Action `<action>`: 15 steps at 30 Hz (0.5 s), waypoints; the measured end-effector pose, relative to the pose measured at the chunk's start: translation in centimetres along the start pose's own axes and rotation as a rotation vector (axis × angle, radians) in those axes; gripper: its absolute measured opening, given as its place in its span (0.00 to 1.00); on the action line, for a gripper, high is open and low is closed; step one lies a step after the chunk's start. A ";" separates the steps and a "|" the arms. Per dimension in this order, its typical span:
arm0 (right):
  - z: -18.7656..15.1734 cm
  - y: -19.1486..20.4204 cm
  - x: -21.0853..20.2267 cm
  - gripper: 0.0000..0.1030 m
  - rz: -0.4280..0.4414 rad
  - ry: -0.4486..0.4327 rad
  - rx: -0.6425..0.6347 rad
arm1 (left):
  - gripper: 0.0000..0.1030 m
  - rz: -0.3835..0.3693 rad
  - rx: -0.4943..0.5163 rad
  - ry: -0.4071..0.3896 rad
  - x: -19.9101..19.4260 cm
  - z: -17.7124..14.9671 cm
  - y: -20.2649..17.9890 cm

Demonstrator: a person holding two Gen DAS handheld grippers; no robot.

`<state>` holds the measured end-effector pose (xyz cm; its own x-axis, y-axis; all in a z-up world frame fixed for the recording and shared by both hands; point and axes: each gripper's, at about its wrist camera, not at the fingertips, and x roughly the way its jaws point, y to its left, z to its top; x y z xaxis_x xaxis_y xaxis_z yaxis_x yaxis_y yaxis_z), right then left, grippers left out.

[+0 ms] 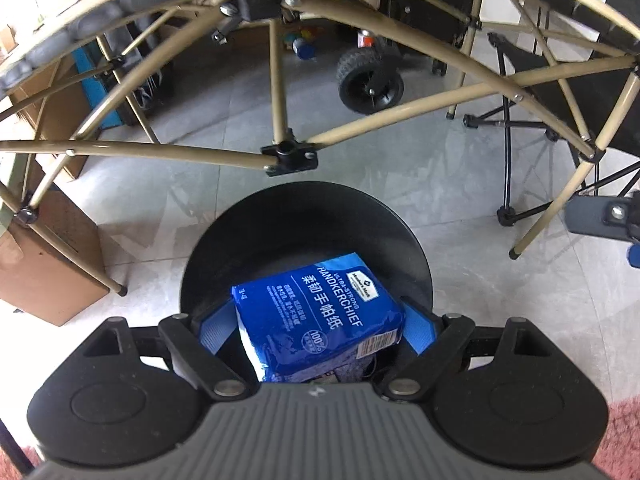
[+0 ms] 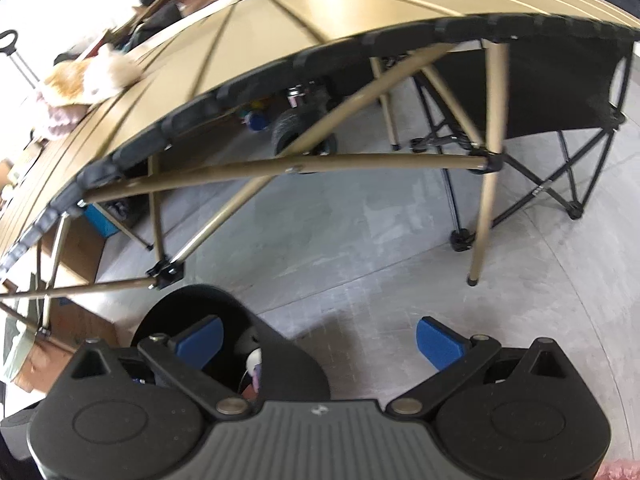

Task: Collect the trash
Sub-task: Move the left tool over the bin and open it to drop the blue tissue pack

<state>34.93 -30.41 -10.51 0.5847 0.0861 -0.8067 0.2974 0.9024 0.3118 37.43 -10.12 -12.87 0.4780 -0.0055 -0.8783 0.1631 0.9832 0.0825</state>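
While the left claw (image 1: 318, 330) is pinching a blue tissue pack (image 1: 320, 316) between its pads right over the mouth of the black bin (image 1: 248, 240), seemingly so it drops straight in, the pack is showing "ULTRA-STRONG HANDKERCHIEF", Chinese characters and "100%". The right claw (image 2: 320, 342) is hanging spread and empty beside the bin (image 2: 288, 352), and beyond, the folding bench (image 2: 320, 12) is standing on grey tiles.

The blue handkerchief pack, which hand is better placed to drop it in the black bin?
Left: its gripper holds the handkerchief pack right over the black bin. The right gripper is empty.
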 end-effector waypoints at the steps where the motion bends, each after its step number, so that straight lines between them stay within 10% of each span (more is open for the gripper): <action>1: 0.1 -0.3 0.1 1.00 -0.006 -0.001 0.008 | 0.85 0.006 0.001 0.014 0.4 0.2 -0.2; 15: 0.2 -2.0 1.3 1.00 -0.049 0.015 0.050 | 0.85 -0.017 -0.067 0.136 4.3 1.5 -0.3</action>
<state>35.22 -32.16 -12.10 0.5574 0.0489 -0.8288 0.3632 0.8833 0.2964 40.73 -10.67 -15.92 0.3536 -0.0019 -0.9354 0.1097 0.9932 0.0394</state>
